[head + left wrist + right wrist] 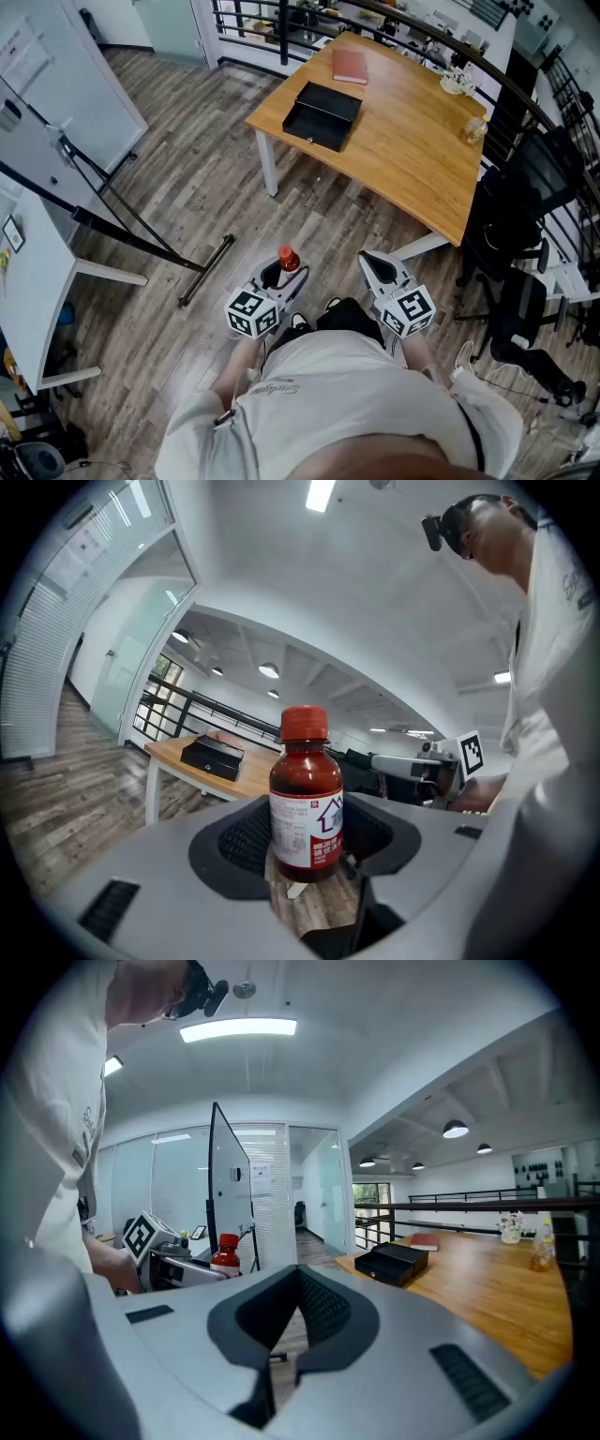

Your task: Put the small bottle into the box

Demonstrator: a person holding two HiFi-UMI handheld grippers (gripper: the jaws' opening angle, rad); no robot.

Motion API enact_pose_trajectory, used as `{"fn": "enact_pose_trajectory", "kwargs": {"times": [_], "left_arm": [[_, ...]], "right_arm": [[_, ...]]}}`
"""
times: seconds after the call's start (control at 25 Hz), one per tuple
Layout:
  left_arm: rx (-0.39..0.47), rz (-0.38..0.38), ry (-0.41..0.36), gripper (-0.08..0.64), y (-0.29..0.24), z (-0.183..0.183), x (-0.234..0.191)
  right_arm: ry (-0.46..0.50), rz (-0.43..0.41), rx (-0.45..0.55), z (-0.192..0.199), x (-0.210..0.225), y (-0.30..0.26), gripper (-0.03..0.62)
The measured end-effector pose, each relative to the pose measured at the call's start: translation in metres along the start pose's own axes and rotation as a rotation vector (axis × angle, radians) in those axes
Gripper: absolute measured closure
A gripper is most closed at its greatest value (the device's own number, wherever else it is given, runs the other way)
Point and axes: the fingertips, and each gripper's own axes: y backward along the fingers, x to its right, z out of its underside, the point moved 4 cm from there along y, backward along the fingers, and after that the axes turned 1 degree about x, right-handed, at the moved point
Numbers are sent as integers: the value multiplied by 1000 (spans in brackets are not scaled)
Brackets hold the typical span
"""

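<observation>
A small brown bottle [288,259] with a red cap and white label stands upright between the jaws of my left gripper [279,272], which is shut on it near my waist. In the left gripper view the bottle [307,799] fills the middle, gripped at its lower body. My right gripper [378,265] hangs beside it, shut and empty; its pads meet in the right gripper view [282,1356], where the bottle [225,1252] shows at left. The open black box [322,115] sits on the wooden table [412,141] well ahead, and is also seen as the box [212,755] and the box [392,1262].
A red book [350,67] lies behind the box. A small jar [473,129] stands at the table's right edge. Black office chairs [525,216] crowd the right side. A whiteboard stand [94,206] and a white table [28,281] are on the left; wood floor lies between.
</observation>
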Motion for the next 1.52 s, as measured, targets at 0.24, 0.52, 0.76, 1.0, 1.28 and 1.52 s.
{"fn": "enact_pose_trajectory", "kwargs": {"times": [0.24,0.52,0.76,1.0,1.28,1.52], "left_arm": [[-12,1,18,331,-5,-1,-3],[-9,21,-21,331,-10,-15,-3],[7,45,-10,331,-15,-17,-2],[-61,13,24,331,-14,-3,-20],[-67,10,53,331,-46,-11,-52],[-121,-4,13,331,-69,-53,-85]], "right_arm": [[-12,-7,-3,2,3,-3,598],[-27,55,82,-17,15,-3,598],[-79,82,9,12,13,12,598],[-151,96,-36,30,15,5,598],[-154,38,-41,28,42,-52,598],[-233,21,17,24,80,-119,598]]}}
